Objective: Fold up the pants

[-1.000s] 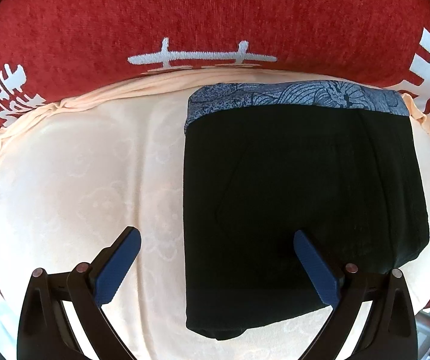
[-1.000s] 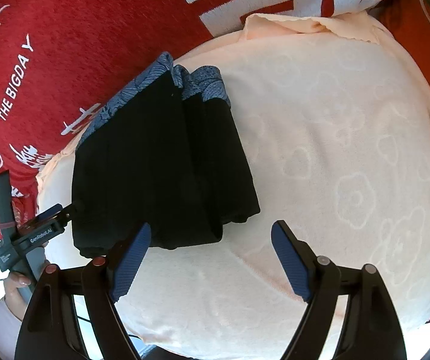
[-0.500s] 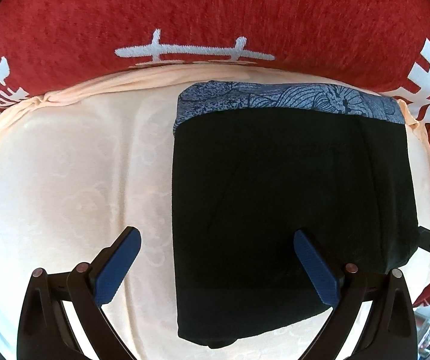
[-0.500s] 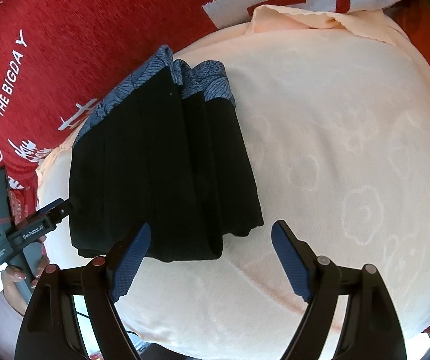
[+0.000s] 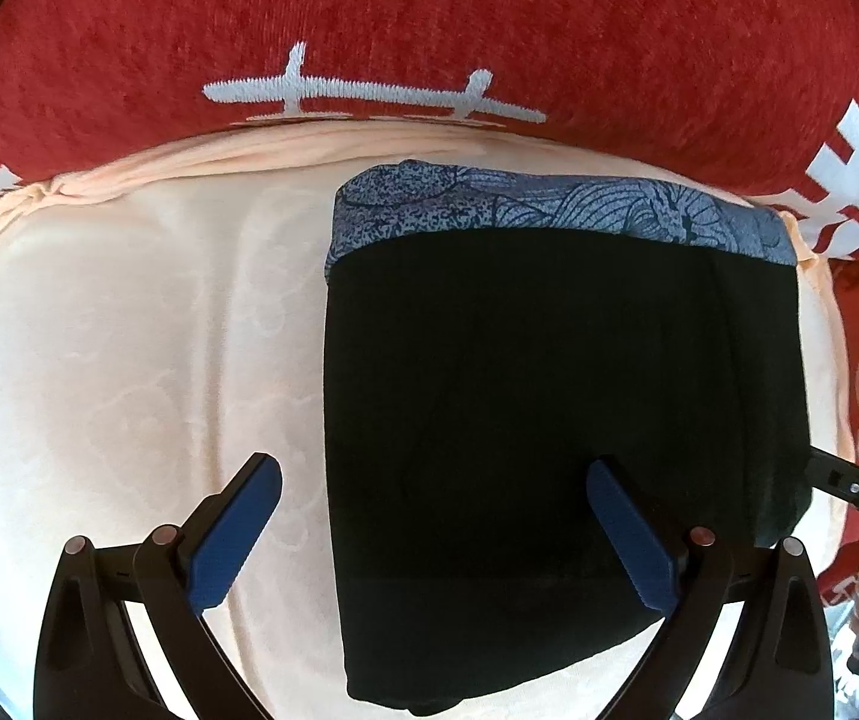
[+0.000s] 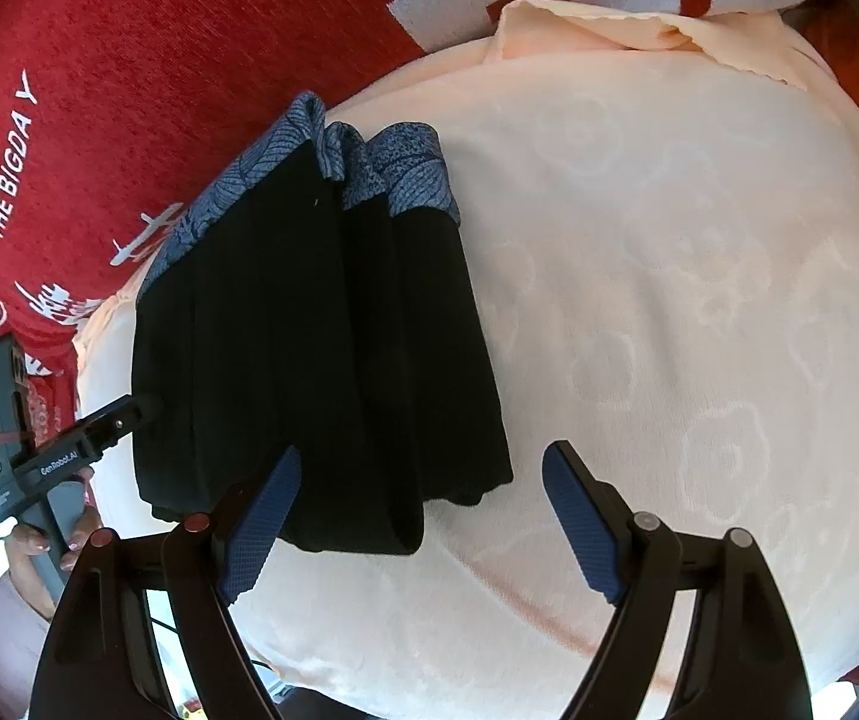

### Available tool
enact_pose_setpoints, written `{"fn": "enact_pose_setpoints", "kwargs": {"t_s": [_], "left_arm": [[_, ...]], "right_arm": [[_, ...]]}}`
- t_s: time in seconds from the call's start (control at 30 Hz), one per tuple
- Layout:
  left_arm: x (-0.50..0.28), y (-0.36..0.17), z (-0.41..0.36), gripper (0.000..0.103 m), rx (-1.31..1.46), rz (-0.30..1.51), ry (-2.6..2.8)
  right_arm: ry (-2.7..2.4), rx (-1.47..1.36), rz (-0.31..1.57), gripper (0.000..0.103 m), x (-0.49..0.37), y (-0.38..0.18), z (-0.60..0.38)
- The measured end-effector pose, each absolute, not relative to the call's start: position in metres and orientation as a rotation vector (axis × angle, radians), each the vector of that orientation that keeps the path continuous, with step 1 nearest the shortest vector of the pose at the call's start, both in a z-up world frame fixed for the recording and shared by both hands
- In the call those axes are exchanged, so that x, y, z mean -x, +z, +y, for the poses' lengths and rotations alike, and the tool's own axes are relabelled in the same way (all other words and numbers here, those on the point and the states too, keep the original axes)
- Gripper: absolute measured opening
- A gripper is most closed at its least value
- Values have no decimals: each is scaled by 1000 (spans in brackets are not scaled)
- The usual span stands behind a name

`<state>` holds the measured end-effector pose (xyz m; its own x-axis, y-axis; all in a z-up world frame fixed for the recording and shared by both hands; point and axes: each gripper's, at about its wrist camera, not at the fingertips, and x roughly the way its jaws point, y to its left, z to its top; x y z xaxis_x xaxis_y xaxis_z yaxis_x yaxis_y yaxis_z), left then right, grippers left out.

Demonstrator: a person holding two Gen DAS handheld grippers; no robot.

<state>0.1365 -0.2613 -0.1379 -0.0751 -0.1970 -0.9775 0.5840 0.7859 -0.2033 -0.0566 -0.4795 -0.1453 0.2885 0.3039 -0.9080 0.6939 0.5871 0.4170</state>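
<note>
Our pants [image 5: 549, 420] lie folded on the peach towel [image 5: 129, 360], blue band far from us. Our left claw [image 5: 429, 528] and right claw [image 6: 423, 528] are both wide open, holding nothing, left one nearer

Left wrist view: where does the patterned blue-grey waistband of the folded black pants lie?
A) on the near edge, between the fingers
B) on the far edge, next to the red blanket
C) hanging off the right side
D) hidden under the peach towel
B: the patterned blue-grey waistband runs along the far edge of the folded black pants, just below the red blanket.
</note>
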Motion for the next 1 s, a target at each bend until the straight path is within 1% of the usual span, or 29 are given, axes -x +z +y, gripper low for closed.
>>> {"fn": "enact_pose_setpoints", "kwargs": {"t_s": [0.17,0.5,0.73,0.93,0.97,1.0], "left_arm": [[-153,-151,-255,102,-247,1588,-739],[-181,-176,-236,102,-122,1660,-827],[-183,-202,-244,102,-58,1658,-860],[-177,-189,-238,102,-69,1648,-816],[-174,-186,-243,101,-77,1641,-806],[-170,-181,-248,94,-86,1623,-806]], "right_arm": [[-277,-976,1293,85,51,-152,-487],[-147,-1049,1247,85,35,-170,-500],[-31,-1091,1207,86,16,-189,-507],[17,-1138,1169,86,12,-198,-513],[13,-1142,1169,86,14,-198,-515],[0,-1148,1173,86,14,-198,-514]]}}
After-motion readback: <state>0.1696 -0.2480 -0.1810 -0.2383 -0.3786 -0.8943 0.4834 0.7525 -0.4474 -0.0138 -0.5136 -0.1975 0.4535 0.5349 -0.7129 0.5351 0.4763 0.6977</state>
